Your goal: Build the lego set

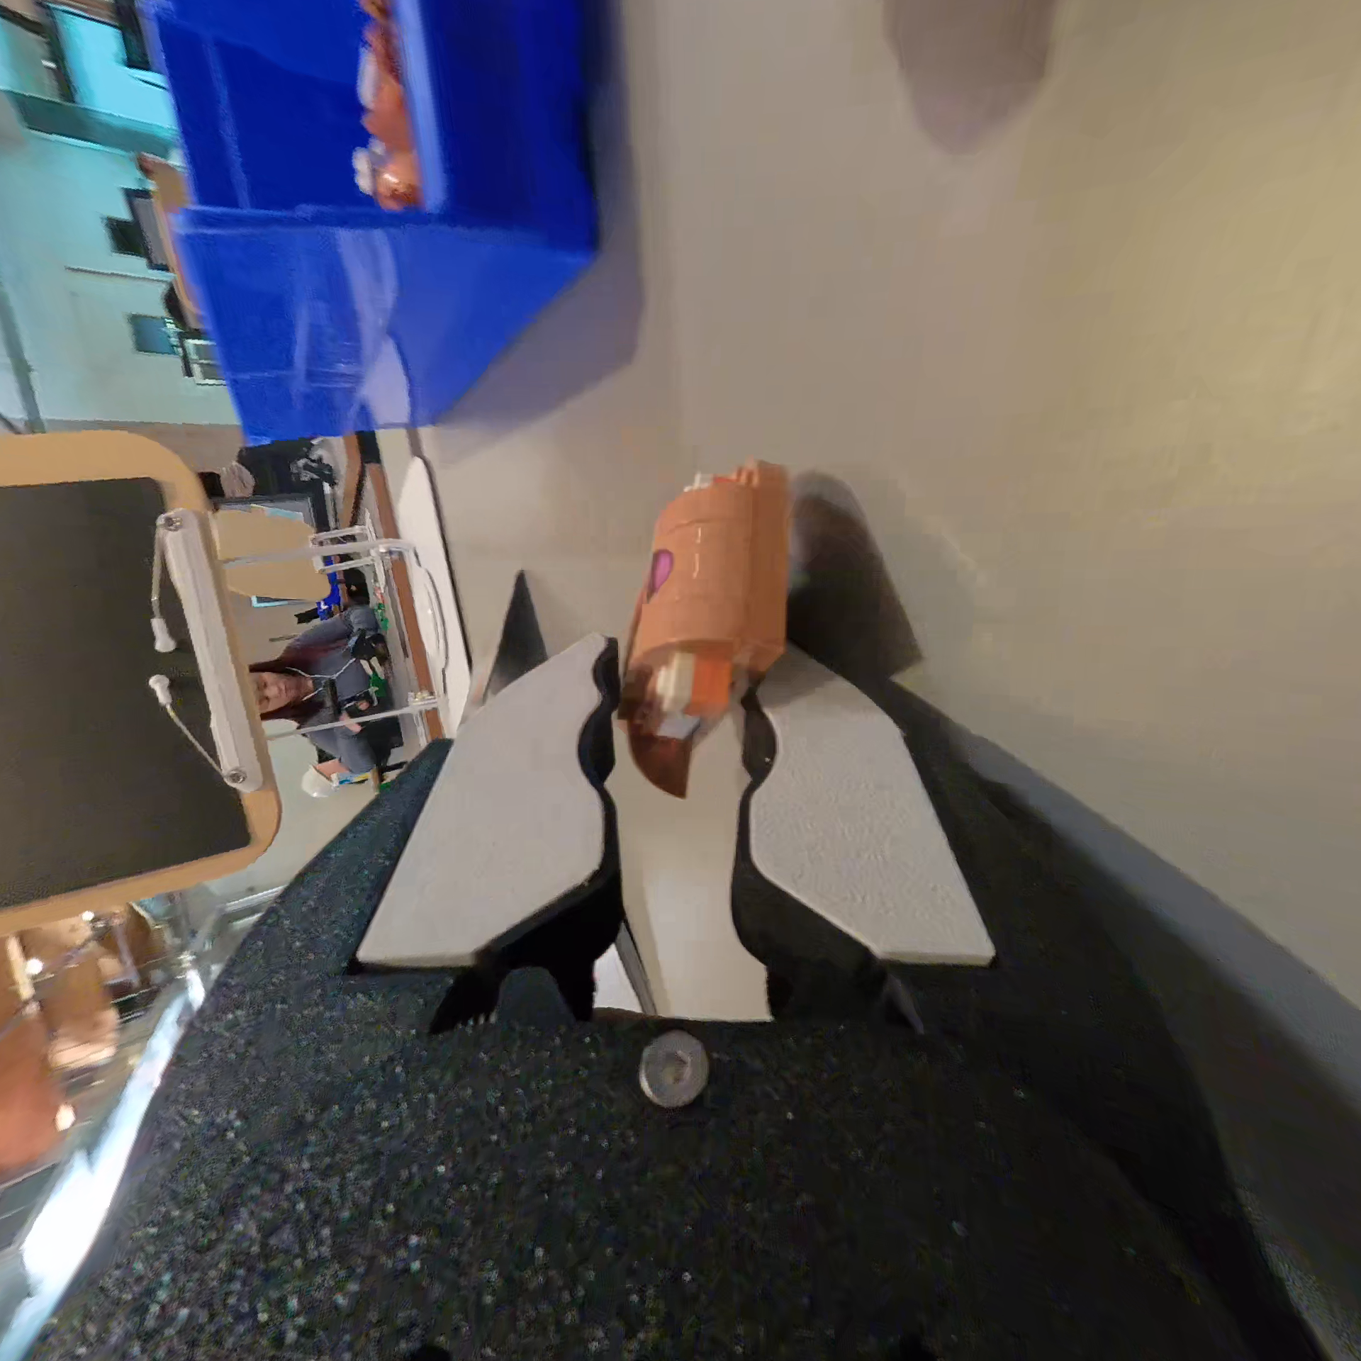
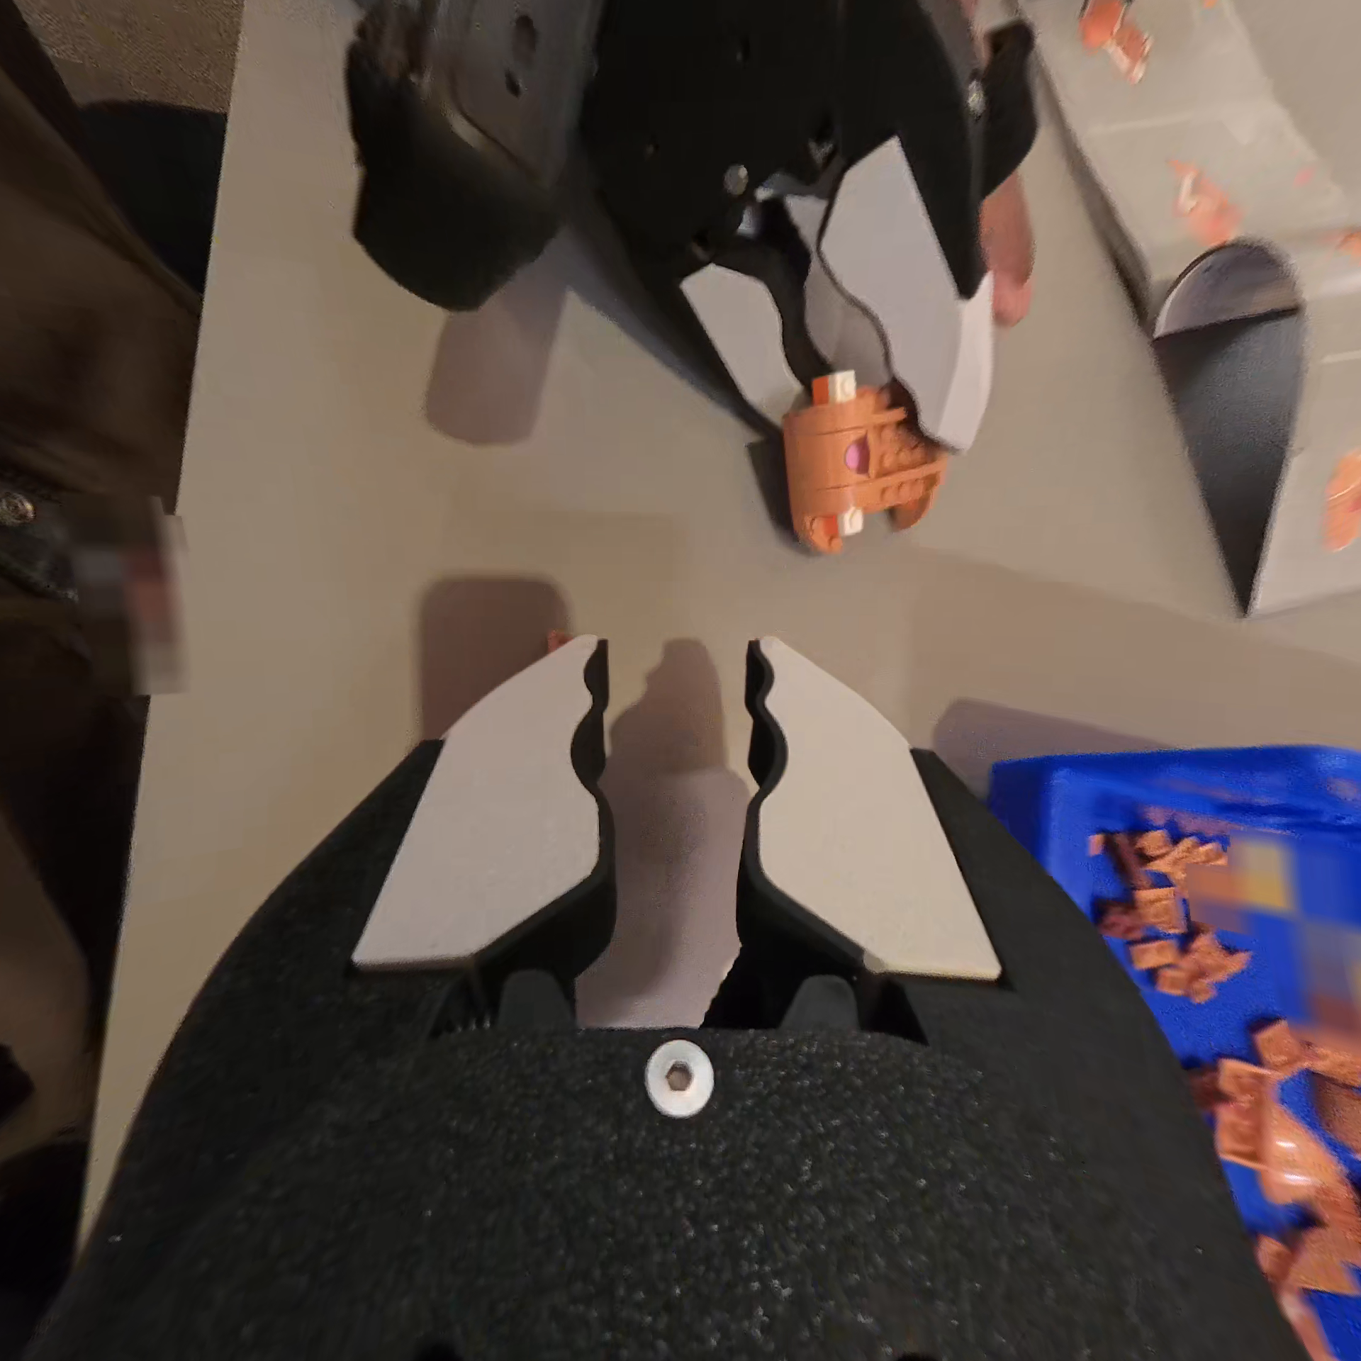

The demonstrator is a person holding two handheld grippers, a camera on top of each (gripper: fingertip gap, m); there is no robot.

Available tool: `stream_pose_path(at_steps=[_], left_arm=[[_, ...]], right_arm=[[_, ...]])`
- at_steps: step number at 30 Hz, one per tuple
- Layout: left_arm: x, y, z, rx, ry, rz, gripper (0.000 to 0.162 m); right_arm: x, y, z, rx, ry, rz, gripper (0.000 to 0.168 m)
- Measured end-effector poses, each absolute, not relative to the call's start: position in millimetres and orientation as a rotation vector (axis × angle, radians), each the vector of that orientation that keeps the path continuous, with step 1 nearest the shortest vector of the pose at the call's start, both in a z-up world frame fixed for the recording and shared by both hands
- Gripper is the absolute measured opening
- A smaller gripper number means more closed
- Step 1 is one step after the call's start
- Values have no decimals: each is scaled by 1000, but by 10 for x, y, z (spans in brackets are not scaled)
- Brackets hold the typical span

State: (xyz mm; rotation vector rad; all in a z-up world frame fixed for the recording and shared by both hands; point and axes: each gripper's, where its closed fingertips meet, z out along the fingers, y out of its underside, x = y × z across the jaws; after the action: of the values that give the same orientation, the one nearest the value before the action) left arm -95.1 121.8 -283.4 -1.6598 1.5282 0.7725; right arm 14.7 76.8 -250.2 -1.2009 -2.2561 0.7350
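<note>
An orange lego assembly (image 1: pixel 700 589) with a pink spot and small white and orange bricks at its ends sits between my left gripper's (image 1: pixel 677 681) fingertips. The jaws are closed on its near end. In the right wrist view the same assembly (image 2: pixel 847 471) rests low on the pale table (image 2: pixel 331 442), held at the tip of the left gripper (image 2: pixel 862 420). My right gripper (image 2: pixel 677 655) is open and empty, hovering over the table a short way in front of the assembly. The left wrist view is rolled sideways and blurred.
A blue bin (image 2: pixel 1046 795) with loose orange lego pieces (image 2: pixel 1178 957) stands at the right of my right gripper; it also shows in the left wrist view (image 1: pixel 383 317). A grey sheet (image 2: pixel 1149 147) with scattered orange pieces and a black curved object (image 2: pixel 1237 383) lie at the far right. A hand (image 2: pixel 1009 250) is behind the left gripper. One gripper's finger ends stand about 12 cm off the other's.
</note>
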Motion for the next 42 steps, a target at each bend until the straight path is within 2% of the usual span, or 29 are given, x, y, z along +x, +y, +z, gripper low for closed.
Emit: stream_pose_path(at_steps=[3,12,18,27,36,39,42], left_arm=[[-971,1187,-2844,-1686,1574,792,30],[-1050,887,-2790,-1892,1580,706,55],[-1096,677,-2798,-2012,1507,577,62],[-1474,522,-2733,-2078,1604,975,72],[-1195,386,-2585,-2074,1221,479,66],[-1016,354,-2557,-2038,1097,295,64],[-759,305,-2493,-1934,1044,119,64]], right_arm=[[273,717,-2674,-1265,-2254,762,35],[427,701,-2889,-1391,-2207,774,34],[398,601,-2914,-1373,-2219,774,34],[354,526,-2952,-1353,-2272,743,32],[267,530,-2982,-1355,-2282,757,31],[230,509,-2983,-1340,-2295,770,17],[188,492,-2971,-1329,-2286,796,17]])
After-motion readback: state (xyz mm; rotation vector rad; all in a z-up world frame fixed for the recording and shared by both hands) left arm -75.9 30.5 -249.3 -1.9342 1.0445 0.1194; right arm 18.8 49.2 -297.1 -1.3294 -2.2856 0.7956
